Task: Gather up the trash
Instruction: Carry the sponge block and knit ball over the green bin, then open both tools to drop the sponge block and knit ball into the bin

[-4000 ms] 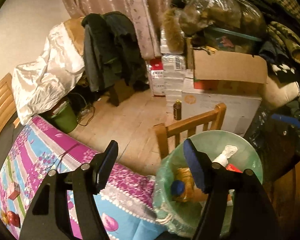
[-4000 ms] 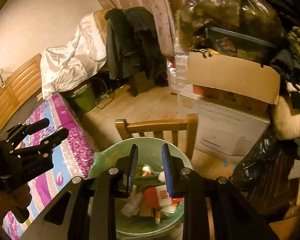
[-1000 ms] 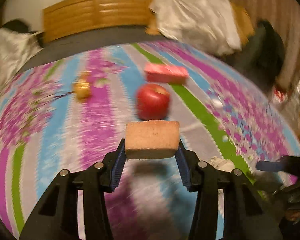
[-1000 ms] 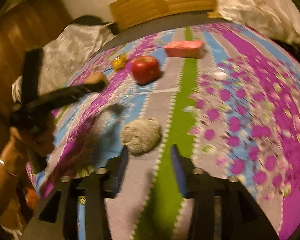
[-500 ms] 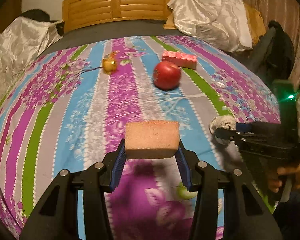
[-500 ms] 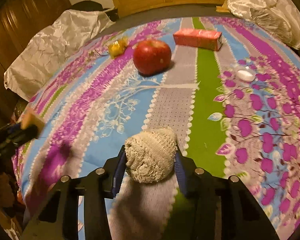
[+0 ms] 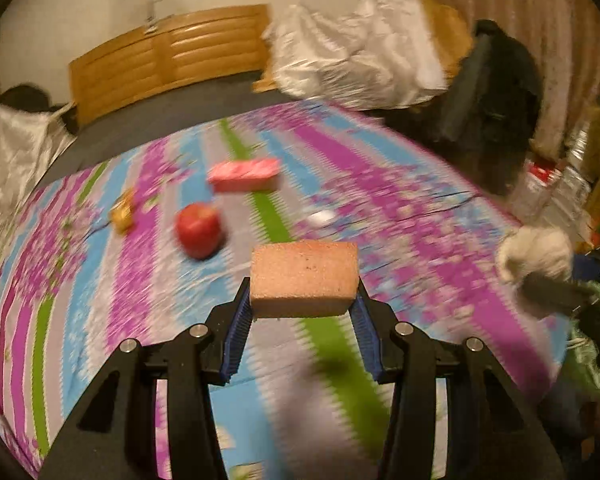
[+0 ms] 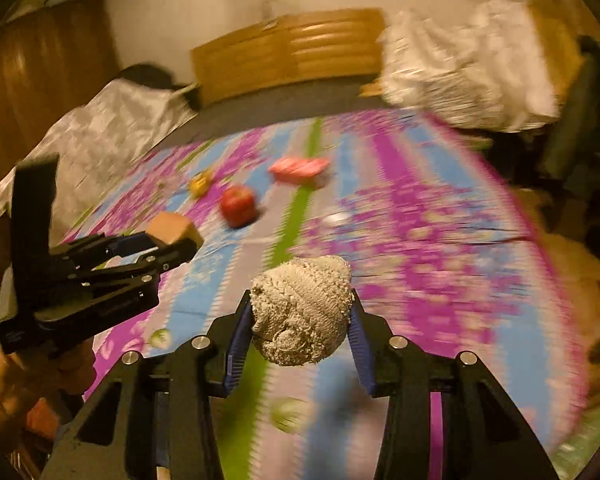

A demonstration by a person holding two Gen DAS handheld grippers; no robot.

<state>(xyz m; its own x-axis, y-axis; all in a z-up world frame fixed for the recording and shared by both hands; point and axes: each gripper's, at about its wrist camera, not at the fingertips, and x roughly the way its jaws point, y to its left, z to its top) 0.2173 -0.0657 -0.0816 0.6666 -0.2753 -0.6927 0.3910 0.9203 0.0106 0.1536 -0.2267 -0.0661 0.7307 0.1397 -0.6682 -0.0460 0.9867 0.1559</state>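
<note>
My left gripper [image 7: 303,312] jaws clamping a tan sponge block [image 7: 304,278], my right gripper [image 8: 296,330] jaws just closed on a beige knitted wad [image 8: 300,312], both above the floral bedspread [image 7: 400,216]

Open bedspread [image 7: 400,216] lies ahead (only apple [image 7: 199,230] and pink box [image 7: 244,175] obstruct).

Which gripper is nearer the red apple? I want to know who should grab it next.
Left. The left gripper, clamped on a sponge, hangs just short of the apple; the right gripper, holding a balled cloth, sits farther back.
</note>
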